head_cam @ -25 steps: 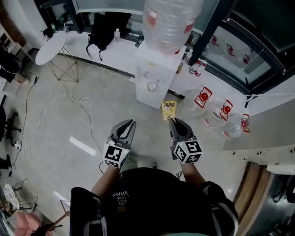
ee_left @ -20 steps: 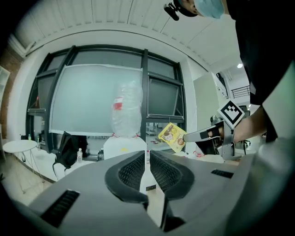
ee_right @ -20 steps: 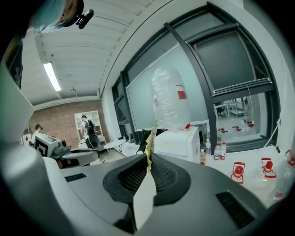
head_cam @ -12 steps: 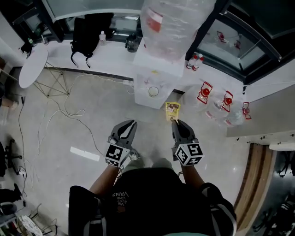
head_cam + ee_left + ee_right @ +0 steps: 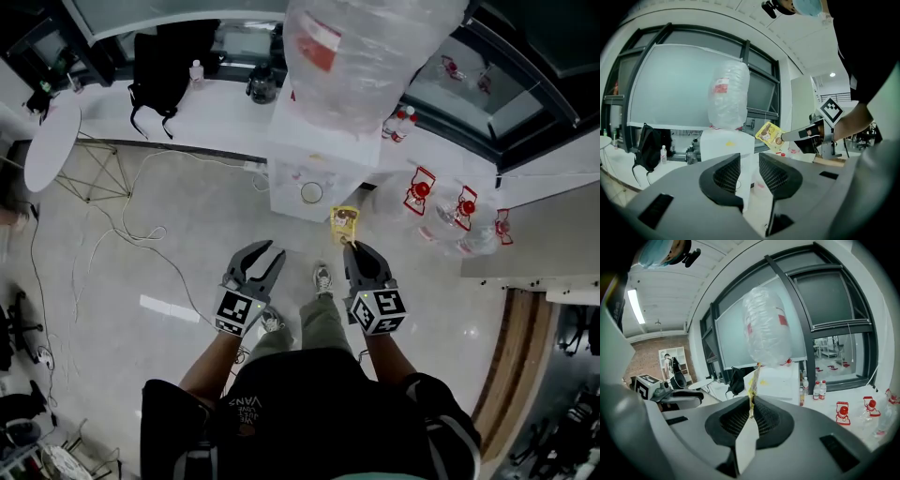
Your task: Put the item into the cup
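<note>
A white water dispenser (image 5: 314, 164) with a big clear bottle (image 5: 361, 52) on top stands ahead. A small white cup (image 5: 310, 193) sits on its front shelf, seen from above. My right gripper (image 5: 349, 247) is shut on a yellow snack packet (image 5: 344, 223), held up just right of the cup. In the right gripper view the packet (image 5: 753, 380) shows edge-on, pinched between the jaws. My left gripper (image 5: 267, 251) hangs level beside it; its jaws have just been opening and nothing is between them (image 5: 749, 161). The left gripper view shows the packet (image 5: 769, 134) to the right.
Several clear water jugs with red handles (image 5: 418, 195) lie on the floor to the right. A black backpack (image 5: 161, 66) rests on the white ledge at the back. A round white table (image 5: 52, 145) and loose cables (image 5: 122, 225) are on the left. My shoe (image 5: 322, 278) shows between the grippers.
Both grippers have moved forward, nearer the dispenser, the packet still in the right one. The left jaws went from shut to parted. A leg and shoe have stepped into view.
</note>
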Demonstrator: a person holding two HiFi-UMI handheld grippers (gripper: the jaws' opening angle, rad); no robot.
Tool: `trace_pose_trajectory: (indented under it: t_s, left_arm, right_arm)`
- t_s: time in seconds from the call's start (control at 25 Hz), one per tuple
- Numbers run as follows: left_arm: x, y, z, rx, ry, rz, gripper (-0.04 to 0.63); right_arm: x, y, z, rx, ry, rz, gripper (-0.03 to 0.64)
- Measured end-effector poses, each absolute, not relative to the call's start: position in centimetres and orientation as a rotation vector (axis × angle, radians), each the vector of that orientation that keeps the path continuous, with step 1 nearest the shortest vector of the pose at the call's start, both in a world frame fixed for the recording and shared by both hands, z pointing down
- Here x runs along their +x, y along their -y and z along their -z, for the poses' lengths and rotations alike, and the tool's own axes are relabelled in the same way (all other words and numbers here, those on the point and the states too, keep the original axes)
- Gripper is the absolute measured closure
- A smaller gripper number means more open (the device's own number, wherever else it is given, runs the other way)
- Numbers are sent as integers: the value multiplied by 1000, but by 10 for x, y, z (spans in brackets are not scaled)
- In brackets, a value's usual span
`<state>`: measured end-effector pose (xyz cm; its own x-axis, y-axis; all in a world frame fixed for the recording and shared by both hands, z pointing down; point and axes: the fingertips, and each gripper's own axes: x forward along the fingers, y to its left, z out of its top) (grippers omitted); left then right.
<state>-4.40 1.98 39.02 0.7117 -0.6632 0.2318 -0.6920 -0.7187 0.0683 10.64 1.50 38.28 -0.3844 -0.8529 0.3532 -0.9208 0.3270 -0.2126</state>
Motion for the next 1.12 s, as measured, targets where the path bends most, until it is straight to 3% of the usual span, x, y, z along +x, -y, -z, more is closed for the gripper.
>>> trace_pose_trajectory:
  t_s: [0.56,1.12]
  left_arm:
    - [-9,64,-496,2683,1143,-371,360]
    - [-7,86,-633,2561,1194,-430,313]
  right_arm:
    - [112,88,-471,1383,2404,-497,561]
    - [108,122,-592,1231,2292,-441,561]
